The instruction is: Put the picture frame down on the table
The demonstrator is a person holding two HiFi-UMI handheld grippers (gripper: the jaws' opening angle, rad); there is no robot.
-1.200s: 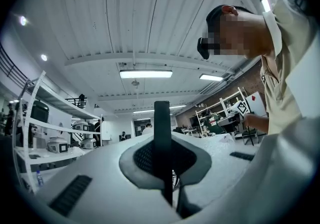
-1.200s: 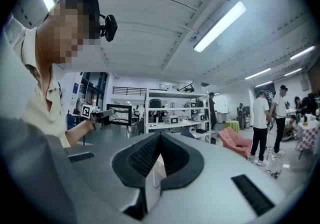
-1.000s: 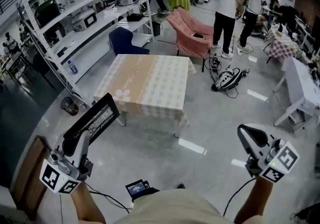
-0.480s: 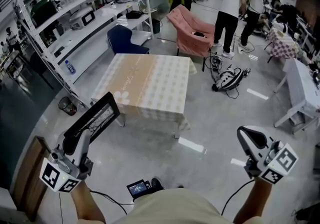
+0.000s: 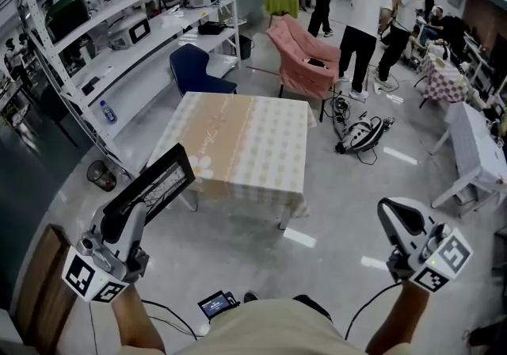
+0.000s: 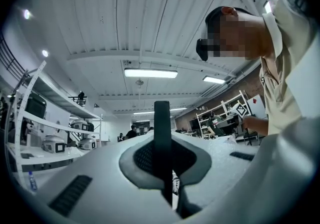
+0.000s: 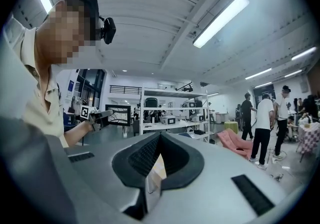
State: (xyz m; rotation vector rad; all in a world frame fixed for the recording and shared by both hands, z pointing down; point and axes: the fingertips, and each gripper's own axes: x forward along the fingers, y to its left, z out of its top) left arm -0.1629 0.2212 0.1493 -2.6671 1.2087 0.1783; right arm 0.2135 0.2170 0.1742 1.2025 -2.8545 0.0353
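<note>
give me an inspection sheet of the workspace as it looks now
surface: table under a checked cloth, some way ahead
job's things: frame, held up in the left gripper, not yet on the table
clutter: nothing seen on the table
grippers: left gripper shut on the frame; right gripper shut, empty
cables: a cable runs from each gripper to the waist; floor cables by a machine right of the table
surroundings: shelves with appliances at left; blue chair, pink armchair, people beyond
</note>
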